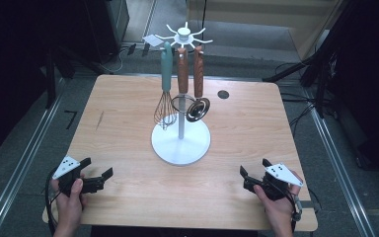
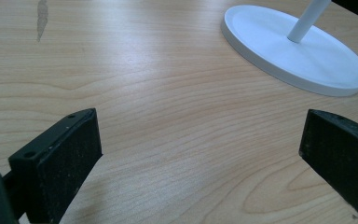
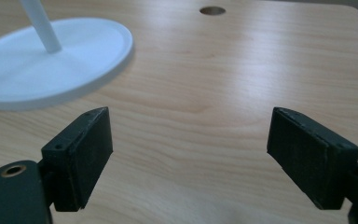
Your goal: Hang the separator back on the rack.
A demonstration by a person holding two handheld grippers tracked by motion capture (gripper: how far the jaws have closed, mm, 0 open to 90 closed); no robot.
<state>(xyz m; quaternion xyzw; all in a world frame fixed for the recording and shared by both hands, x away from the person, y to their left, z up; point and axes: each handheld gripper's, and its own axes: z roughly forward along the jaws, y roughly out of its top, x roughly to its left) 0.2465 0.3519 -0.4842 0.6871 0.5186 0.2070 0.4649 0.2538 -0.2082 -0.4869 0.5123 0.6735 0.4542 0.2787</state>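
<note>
Jaws: your left gripper (image 1: 97, 169) spread wide, nothing between, low over near-left table (image 1: 123, 98) corner. Centre: white utensil stand (image 1: 180, 143), well apart from both grippers; on its top hooks, left to right, teal-handled whisk (image 1: 165, 94), wood-handled ring tool (image 1: 181, 81), wood-handled round tool (image 1: 198, 94). Your right gripper (image 1: 252, 168) likewise spread wide, empty, over near-right corner. Stand base (image 2: 298, 51) ahead of left jaws.
</note>
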